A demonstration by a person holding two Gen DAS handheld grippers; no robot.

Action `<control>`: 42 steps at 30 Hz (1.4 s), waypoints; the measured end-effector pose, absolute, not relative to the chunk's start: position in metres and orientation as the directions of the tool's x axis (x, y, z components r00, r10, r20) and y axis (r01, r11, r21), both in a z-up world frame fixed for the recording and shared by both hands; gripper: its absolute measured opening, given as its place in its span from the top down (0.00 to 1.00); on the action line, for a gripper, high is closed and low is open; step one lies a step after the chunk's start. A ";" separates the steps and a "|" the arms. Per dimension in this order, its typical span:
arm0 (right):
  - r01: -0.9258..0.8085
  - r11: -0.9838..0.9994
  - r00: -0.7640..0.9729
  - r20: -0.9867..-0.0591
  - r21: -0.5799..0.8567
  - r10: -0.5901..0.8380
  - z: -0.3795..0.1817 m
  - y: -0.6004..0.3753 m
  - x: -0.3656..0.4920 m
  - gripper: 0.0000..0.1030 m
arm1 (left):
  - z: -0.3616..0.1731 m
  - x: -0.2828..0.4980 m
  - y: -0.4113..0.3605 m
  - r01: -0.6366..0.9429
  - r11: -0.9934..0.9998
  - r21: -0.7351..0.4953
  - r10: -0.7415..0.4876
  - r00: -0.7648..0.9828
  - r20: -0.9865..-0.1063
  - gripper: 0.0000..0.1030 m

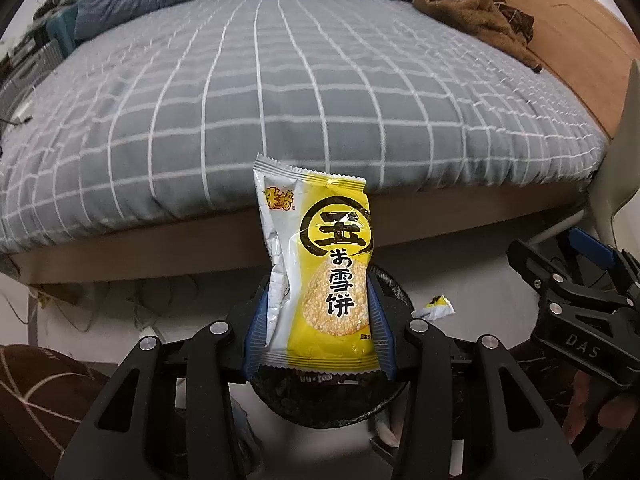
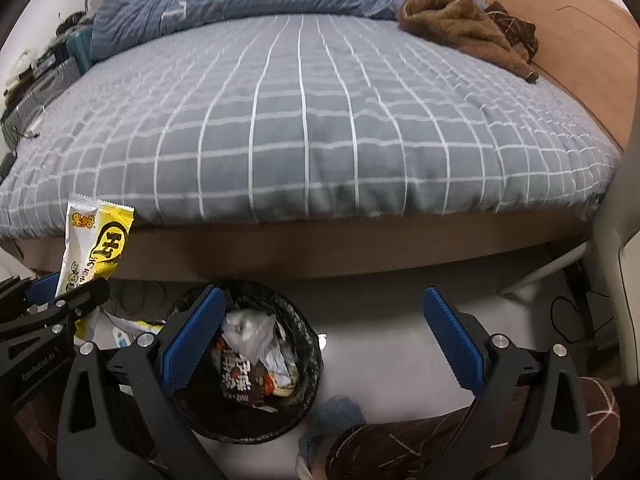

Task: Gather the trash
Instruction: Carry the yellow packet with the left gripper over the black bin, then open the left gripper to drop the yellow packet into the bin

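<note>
My left gripper point(image 1: 318, 320) is shut on a yellow and white snack wrapper point(image 1: 320, 264) and holds it upright above a black trash bin point(image 1: 332, 404) on the floor. The wrapper point(image 2: 94, 240) and the left gripper point(image 2: 52, 304) also show at the left of the right wrist view. My right gripper point(image 2: 320, 336) is open and empty, with its left finger point(image 2: 192, 340) over the rim of the bin point(image 2: 308, 360), which holds several wrappers. A small torn wrapper scrap point(image 1: 434, 308) lies on the floor right of the bin.
A bed with a grey checked cover point(image 2: 304, 120) fills the far side, its wooden frame point(image 2: 320, 248) just beyond the bin. A brown garment point(image 2: 460, 20) and a blue quilt point(image 2: 220, 0) lie on it. A white chair leg point(image 2: 608, 260) stands at right. My patterned trouser leg point(image 2: 440, 440) is below.
</note>
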State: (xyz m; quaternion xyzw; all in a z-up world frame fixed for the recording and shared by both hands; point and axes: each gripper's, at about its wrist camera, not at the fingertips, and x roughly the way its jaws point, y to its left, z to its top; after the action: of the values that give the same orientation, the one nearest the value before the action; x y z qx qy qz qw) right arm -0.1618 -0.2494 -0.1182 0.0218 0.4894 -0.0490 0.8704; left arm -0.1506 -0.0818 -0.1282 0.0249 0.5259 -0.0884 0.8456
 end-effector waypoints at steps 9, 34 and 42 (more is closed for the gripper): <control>0.063 0.997 0.409 -0.910 -0.054 -0.075 -0.163 -0.249 -0.143 0.07 | -0.181 -0.135 -0.088 0.182 0.982 -0.044 -0.104 0.334 -0.937 0.57; 0.066 0.997 0.314 -0.948 -0.042 -0.061 -0.209 -0.266 -0.107 0.07 | -0.241 -0.104 -0.111 0.192 0.981 -0.016 -0.058 0.214 -0.975 0.43; 0.076 0.996 0.331 -0.941 -0.044 -0.066 -0.198 -0.266 -0.108 0.07 | -0.234 -0.108 -0.118 0.212 0.977 0.001 -0.048 0.227 -0.973 0.27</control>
State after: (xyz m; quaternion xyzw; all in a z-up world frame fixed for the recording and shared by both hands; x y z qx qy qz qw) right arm -0.1083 -0.2664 -0.1976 0.0040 0.5767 -0.0435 0.8158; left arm -0.1083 -0.1179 -0.2336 0.0667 0.6160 -0.0835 0.7804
